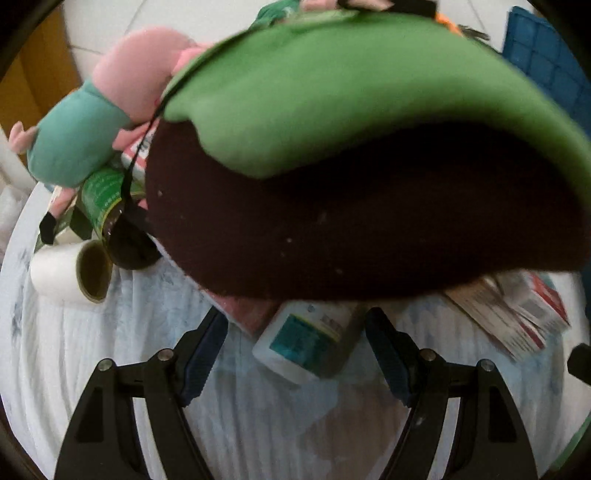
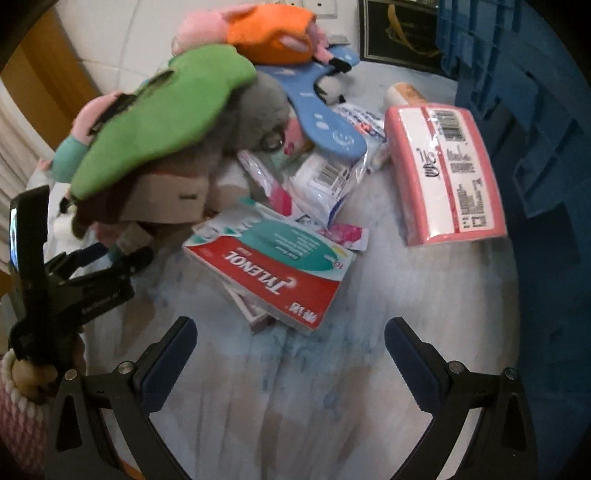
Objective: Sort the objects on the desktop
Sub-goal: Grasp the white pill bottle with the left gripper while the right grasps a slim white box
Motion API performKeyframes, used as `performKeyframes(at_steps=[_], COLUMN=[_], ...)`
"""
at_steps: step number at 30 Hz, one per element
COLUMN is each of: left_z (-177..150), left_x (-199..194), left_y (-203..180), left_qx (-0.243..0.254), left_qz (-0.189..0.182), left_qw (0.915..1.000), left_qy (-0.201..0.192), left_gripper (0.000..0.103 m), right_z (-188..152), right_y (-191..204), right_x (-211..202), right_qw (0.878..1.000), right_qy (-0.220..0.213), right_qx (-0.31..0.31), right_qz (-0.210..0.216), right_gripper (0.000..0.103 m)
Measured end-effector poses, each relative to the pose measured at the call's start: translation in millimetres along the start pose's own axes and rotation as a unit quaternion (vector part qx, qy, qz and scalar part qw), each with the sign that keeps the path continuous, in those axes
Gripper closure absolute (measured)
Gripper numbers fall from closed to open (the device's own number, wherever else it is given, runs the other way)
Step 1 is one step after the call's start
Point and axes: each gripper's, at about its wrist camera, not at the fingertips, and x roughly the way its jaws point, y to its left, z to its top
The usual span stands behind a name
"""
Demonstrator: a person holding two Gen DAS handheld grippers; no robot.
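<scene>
A heap of objects lies on a pale blue-white cloth (image 2: 295, 387). My left gripper (image 1: 295, 343) is open above a white bottle with a teal label (image 1: 303, 339), which lies between the fingers in view without the pads touching it. A large green and dark brown plush (image 1: 332, 166) fills most of the left wrist view. My right gripper (image 2: 291, 336) is open and empty over bare cloth, just short of a red and teal Tylenol box (image 2: 280, 273). In the right wrist view the left gripper (image 2: 118, 254) sits under the green plush (image 2: 162, 122).
A pink pack with a barcode label (image 2: 443, 170) lies right of the box, beside a blue crate (image 2: 535, 147). Behind are an orange-dressed pig plush (image 2: 269, 33), a blue flat piece (image 2: 325, 122) and a white packet (image 2: 325, 181). A teal-dressed pig plush (image 1: 81, 147), green can (image 1: 107, 199) and white roll (image 1: 62, 273) lie left.
</scene>
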Motion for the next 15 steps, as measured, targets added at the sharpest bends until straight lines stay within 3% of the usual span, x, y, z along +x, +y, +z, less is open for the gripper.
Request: performKeyframes(at_steps=[1, 5, 9, 12, 15], left_z=[-1, -11, -26, -36, -40], left_x=[-1, -9, -20, -25, -26], left_y=[1, 2, -2, -4, -7], left_qx=[-0.01, -0.02, -0.006, -0.008, -0.01], left_qz=[-0.003, -0.007, -0.005, -0.01, -0.008], left_qw=[0.9999, 0.9998, 0.9999, 0.9999, 0.9999], left_qy=[-0.003, -0.003, 0.006, 0.008, 0.001], left_gripper=[0.028, 0.05, 0.055, 0.055, 0.055], right_z=[0, -1, -9, -11, -8], right_y=[-1, -2, 3, 7, 12], right_x=[2, 12, 21, 29, 35], right_qw=[1.0, 1.0, 0.999, 0.999, 0.999], right_qy=[-0.001, 0.007, 0.023, 0.026, 0.02], right_qx=[0.0, 0.003, -0.004, -0.01, -0.017], right_qz=[0.001, 0.011, 0.034, 0.044, 0.048], right_gripper=[0.0, 0.0, 0.001, 0.026, 0.028])
